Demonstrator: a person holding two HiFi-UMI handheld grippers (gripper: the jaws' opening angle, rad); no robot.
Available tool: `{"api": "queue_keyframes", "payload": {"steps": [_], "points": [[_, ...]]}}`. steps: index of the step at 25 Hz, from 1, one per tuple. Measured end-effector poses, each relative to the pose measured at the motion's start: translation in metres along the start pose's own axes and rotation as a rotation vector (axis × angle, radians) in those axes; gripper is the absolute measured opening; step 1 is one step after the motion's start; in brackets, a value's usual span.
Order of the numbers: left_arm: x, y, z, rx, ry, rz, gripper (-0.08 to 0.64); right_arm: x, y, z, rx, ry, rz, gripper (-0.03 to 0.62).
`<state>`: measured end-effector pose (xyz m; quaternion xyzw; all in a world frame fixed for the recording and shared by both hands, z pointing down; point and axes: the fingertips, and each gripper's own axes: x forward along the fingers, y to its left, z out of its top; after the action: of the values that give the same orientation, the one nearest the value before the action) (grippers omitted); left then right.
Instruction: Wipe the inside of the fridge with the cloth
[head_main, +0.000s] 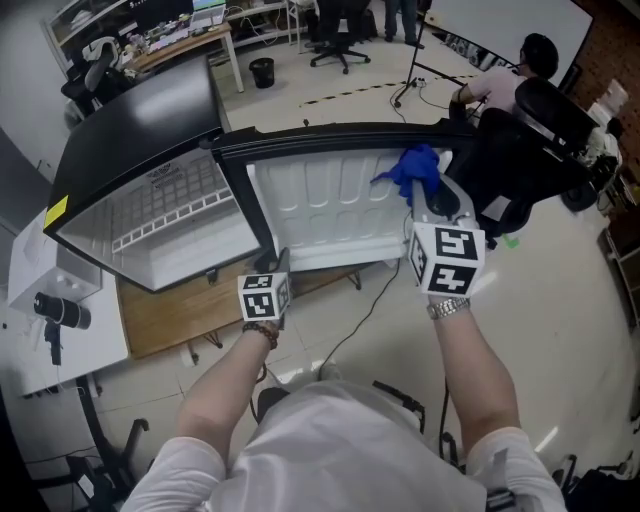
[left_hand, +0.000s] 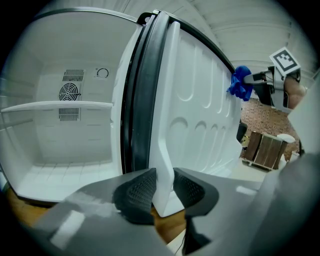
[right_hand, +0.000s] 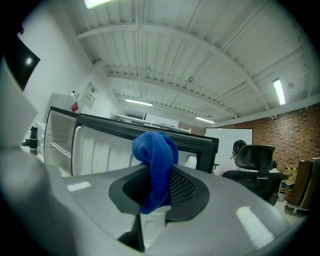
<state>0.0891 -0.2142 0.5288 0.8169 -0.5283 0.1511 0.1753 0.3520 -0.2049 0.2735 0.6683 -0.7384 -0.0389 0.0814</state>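
A: Whereabouts of the cloth (head_main: 415, 170)?

B: Bunched blue in the right tongs (head_main: 425, 192), pinched tight between both pads, with a fold bulging above them and a tail hanging below. Up against the white inner liner of the fridge door (head_main: 330, 205), close under its dark top edge. At one o'clock from the centre of the head view.

A: State of the left tongs (head_main: 279, 260)?

B: Closed part-way on the door's white lower lip, one pad on either side of the plastic, near the hinge end. At seven o'clock from the cloth in the head view, well apart from the right tongs.

A: And the fridge (head_main: 130, 125) itself?

B: Black outside, white inside, standing on a wooden surface (head_main: 190, 315) with the door swung wide toward the camera. Shows one white shelf (left_hand: 55, 106) across the cavity. Shows also a round fan grille (left_hand: 69, 92) on the back wall, at ten o'clock in the left gripper view.

A: Anything around?

B: Person (head_main: 497, 88) in a pale top at two o'clock in the head view, next to a black office chair (head_main: 550, 112), beyond the door's free end. Whiteboard (head_main: 500, 25) behind. Bare forearms (head_main: 470, 370) reaching in from six o'clock, with a watch (head_main: 448, 309) on the right wrist and a bead bracelet (head_main: 262, 330) on the left.
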Motion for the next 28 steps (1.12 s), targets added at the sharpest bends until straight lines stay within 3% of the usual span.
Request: {"api": "queue_keyframes", "payload": {"steps": [11,14,23,28], "points": [[-0.002,-0.001,0.0,-0.005,-0.003,0.008,0.106,-0.02,-0.057,-0.005,0.029,0.008,-0.098,0.069],[-0.001,-0.004,0.001,-0.008,-0.012,0.004,0.106,-0.027,-0.05,-0.004,0.035,-0.004,-0.084,0.069],[0.001,-0.004,-0.003,-0.016,-0.003,0.002,0.106,-0.017,0.125,-0.017,0.008,0.002,0.281,0.069],[0.002,-0.003,-0.004,-0.012,0.001,0.0,0.106,-0.002,0.204,-0.033,-0.008,0.039,0.415,0.069]]}}
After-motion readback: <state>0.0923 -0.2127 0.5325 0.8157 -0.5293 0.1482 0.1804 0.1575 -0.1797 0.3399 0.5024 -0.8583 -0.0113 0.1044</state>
